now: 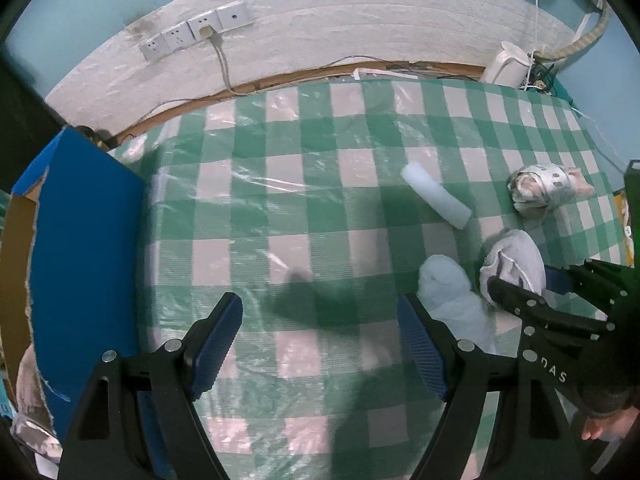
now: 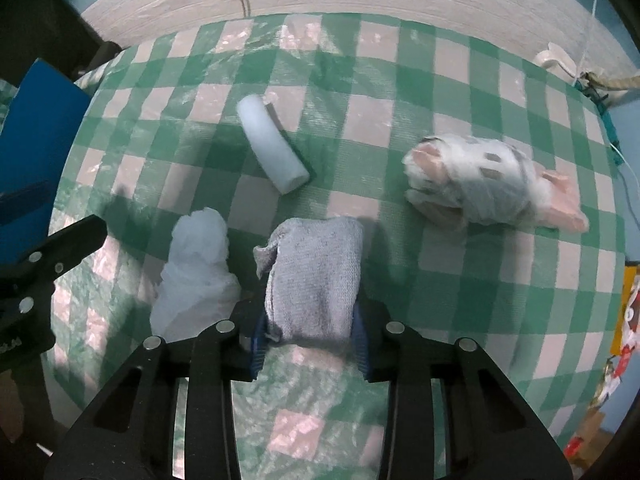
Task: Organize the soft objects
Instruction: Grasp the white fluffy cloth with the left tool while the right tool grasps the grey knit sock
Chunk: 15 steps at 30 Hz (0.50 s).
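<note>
A folded grey cloth lies on the green checked tablecloth, and my right gripper is shut on its near end, blue pads pressing both sides. Left of it sits a crumpled white bundle, with a white foam roll behind and a plush paw toy to the right. My left gripper hangs open over bare tablecloth, nothing between its fingers. From there the bundle, grey cloth, roll and paw lie to the right, with the right gripper on the cloth.
A blue cardboard box stands at the table's left edge. Wall sockets with a cable sit on the white wall behind. A white device and cords crowd the back right corner. Colourful packaging lies off the right edge.
</note>
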### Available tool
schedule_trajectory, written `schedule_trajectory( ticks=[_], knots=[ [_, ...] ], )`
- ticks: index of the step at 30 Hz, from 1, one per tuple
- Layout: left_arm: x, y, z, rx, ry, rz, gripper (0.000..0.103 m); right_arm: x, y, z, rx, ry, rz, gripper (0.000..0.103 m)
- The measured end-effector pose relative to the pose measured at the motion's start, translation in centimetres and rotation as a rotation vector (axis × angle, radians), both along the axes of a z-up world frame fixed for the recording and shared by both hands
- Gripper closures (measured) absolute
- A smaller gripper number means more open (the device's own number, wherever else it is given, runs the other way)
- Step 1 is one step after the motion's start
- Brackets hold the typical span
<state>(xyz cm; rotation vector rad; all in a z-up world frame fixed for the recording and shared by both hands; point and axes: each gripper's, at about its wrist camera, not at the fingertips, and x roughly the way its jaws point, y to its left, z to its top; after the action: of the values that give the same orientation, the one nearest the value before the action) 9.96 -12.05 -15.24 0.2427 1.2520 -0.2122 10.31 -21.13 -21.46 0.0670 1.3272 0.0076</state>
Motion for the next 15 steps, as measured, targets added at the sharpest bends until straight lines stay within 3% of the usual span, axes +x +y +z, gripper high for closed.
schedule_trajectory(
  ticks=[13, 15],
  knots=[
    [-0.4, -4.5, -0.9, -0.023, 0.061, -0.047, 0.021, -3.2, -3.5, 1.1, -0.040, -0.004, -0.037, 0.069],
    [-0.6, -5.2, -1.4, -0.017, 0.072, -0.056, 0.017, -3.5, -4.0, 1.0, -0.035, -0.005, -0.039, 0.069]
  ],
)
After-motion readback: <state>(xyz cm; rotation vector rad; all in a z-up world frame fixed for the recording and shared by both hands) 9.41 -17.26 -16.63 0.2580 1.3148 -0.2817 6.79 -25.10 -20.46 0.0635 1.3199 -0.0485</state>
